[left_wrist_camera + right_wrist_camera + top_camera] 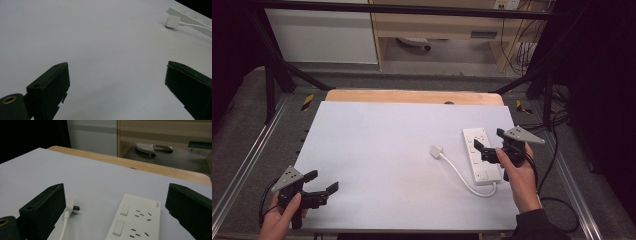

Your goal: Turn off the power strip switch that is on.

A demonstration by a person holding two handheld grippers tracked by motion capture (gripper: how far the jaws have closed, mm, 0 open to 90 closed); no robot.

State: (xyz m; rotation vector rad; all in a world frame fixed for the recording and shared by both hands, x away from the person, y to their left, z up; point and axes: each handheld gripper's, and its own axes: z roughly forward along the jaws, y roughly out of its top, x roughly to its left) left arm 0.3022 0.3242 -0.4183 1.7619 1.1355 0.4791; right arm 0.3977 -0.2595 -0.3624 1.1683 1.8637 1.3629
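A white power strip lies on the white table sheet at the right, its cable looping round to a white plug that lies loose to its left. My right gripper hovers over the strip's right side, open, jaws wide with nothing between them. In the right gripper view the power strip with its switches lies between the jaws, the plug beside the left jaw. My left gripper stands open near the front left corner. In the left gripper view the plug and strip lie far off.
A wooden table edge shows beyond the sheet. A black frame with metal rails runs along both sides. Behind stand a wooden shelf unit and hanging cables.
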